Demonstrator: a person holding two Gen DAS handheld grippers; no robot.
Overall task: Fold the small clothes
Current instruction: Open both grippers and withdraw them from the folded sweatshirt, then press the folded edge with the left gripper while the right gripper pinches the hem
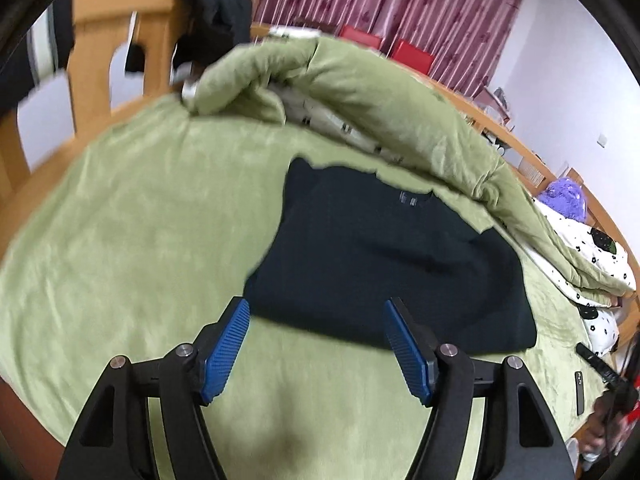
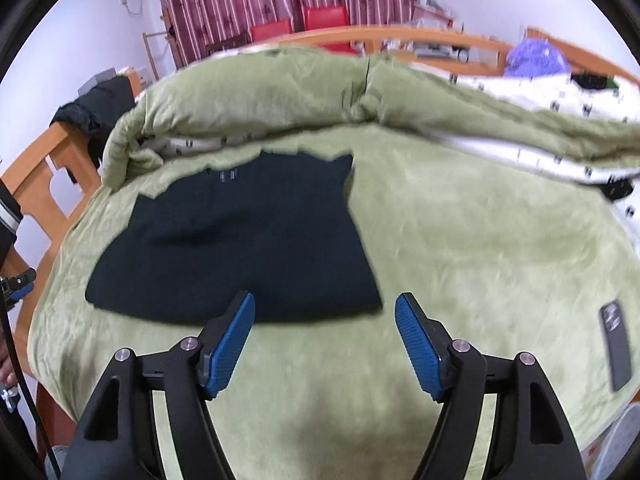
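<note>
Lying flat on the green blanket [image 1: 132, 240], the dark folded shirt [image 1: 384, 256] has its collar label toward the rolled-back quilt [image 1: 380, 96]. Both grippers hang above its near edge with nothing between their blue pads. The left gripper [image 1: 318, 312] stands wide and empty, and the right gripper [image 2: 325, 306] does too, over the shirt's near corner. A phone [image 2: 616, 348] rests on the blanket, well apart from the shirt.

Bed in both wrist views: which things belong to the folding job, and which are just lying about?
Job:
- dark garment, lying flat
- left gripper, open
- right gripper, open

Lying about:
- green quilt, rolled back
- phone
- remote
- purple plush
- red chairs
</note>
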